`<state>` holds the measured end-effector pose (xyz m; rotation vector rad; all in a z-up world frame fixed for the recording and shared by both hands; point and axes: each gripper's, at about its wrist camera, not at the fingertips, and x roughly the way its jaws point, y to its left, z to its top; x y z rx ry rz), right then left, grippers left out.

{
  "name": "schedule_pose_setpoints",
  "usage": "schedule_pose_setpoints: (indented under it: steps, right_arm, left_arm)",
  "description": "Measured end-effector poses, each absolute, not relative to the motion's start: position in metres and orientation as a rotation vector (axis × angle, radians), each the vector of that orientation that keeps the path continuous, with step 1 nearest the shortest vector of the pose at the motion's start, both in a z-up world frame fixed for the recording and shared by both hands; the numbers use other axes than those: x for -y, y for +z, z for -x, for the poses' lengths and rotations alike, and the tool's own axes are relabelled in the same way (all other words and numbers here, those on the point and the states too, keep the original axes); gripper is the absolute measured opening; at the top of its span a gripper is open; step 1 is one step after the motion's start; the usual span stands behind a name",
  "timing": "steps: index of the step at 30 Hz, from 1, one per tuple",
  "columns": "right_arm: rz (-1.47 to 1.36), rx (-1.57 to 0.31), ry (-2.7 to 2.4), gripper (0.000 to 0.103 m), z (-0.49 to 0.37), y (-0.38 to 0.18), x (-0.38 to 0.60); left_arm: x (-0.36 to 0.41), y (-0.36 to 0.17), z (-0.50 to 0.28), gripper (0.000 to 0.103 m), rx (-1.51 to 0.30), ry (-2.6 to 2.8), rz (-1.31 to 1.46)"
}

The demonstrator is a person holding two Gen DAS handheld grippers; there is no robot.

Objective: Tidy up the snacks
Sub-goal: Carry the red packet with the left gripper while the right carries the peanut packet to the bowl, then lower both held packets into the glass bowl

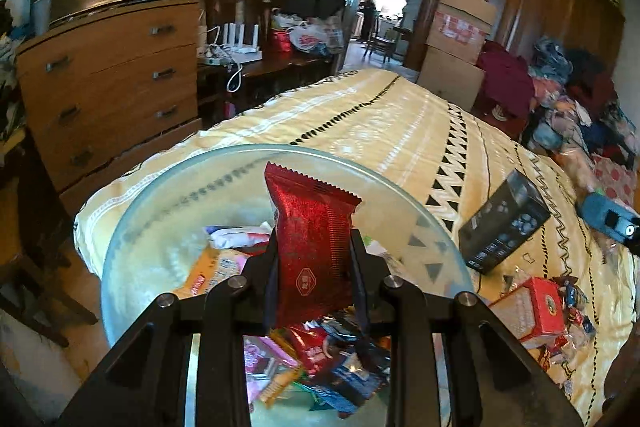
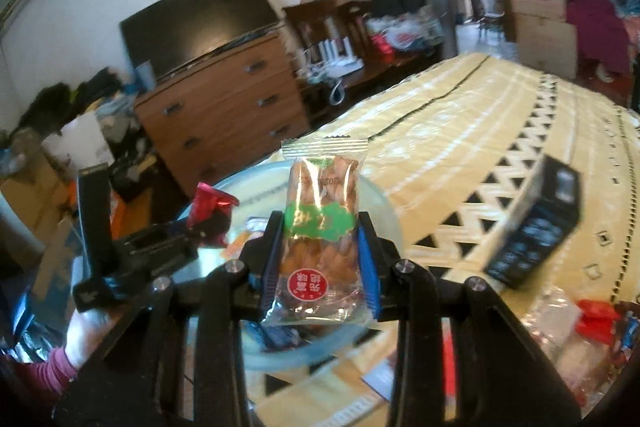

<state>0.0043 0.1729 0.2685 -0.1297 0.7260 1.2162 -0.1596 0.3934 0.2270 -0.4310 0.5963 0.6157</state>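
Left gripper [image 1: 314,247]: clenched on shiny red foil snack packet [image 1: 310,247], held upright over the bowl, probably for dropping in.
Right gripper [image 2: 320,247]: clamped on clear twisted-pastry packet with green label [image 2: 318,239], also raised near the bowl.
Round clear glass bowl [image 1: 160,195]: on yellow patterned bedspread [image 1: 400,131]; holding mixed wrapped snacks.
Black rectangular box [image 1: 504,227]: lying beyond the bowl, outside it.

Resting on the bed [image 1: 400,123]: a glass bowl [image 1: 168,195] near the front-left corner, wrapped snacks [image 1: 320,367] piled inside. Right of the bowl, a box [image 1: 504,227] tilted on the cover. Nearer than the box, a carton [image 1: 536,311] among loose sweets [image 1: 572,307]. Left of the bed, a chest of drawers [image 1: 112,87].
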Motion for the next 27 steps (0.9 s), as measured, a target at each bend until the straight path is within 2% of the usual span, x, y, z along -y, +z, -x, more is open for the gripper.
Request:
schedule_pose_setpoints:
  steps: [27]
  right_arm:
    - [0.227, -0.793, 1.256, 0.035, 0.024, 0.255, -0.229]
  left_arm:
    - [-0.407, 0.215, 0.16, 0.03, -0.606, 0.621, 0.458]
